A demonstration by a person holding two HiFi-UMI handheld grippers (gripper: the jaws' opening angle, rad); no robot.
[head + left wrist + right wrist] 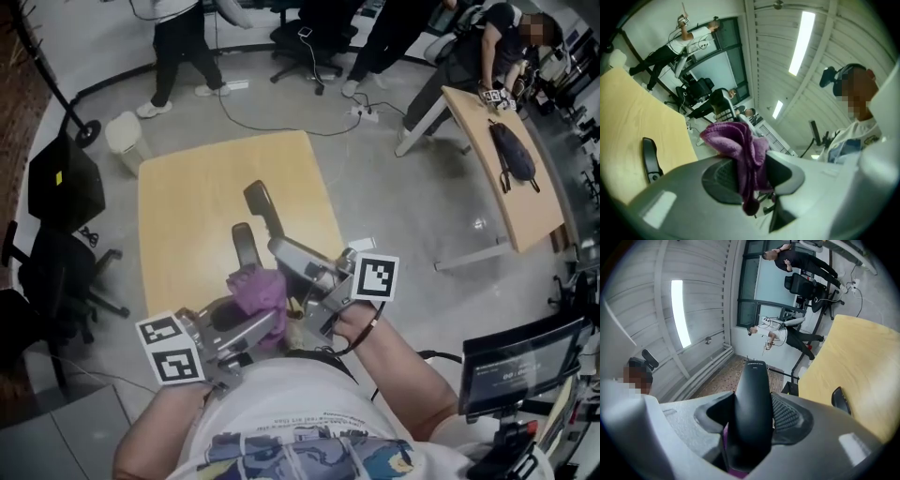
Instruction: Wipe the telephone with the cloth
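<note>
Cloth (740, 140), purple, bunched, clamped in left gripper (752, 174); just beside it, black telephone handset (752, 394) gripped between right gripper (750, 416) jaws, over near edge of wooden table (187, 206); second black piece (261, 202) lies on tabletop.

left tool (749, 174) tight on cloth (735, 139), right tool (752, 420) on telephone (753, 387), both level

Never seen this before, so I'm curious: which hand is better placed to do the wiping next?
Left. The left gripper is shut on the purple cloth, close beside the black telephone; the right gripper is shut on that telephone, so it likely just steadies it.
</note>
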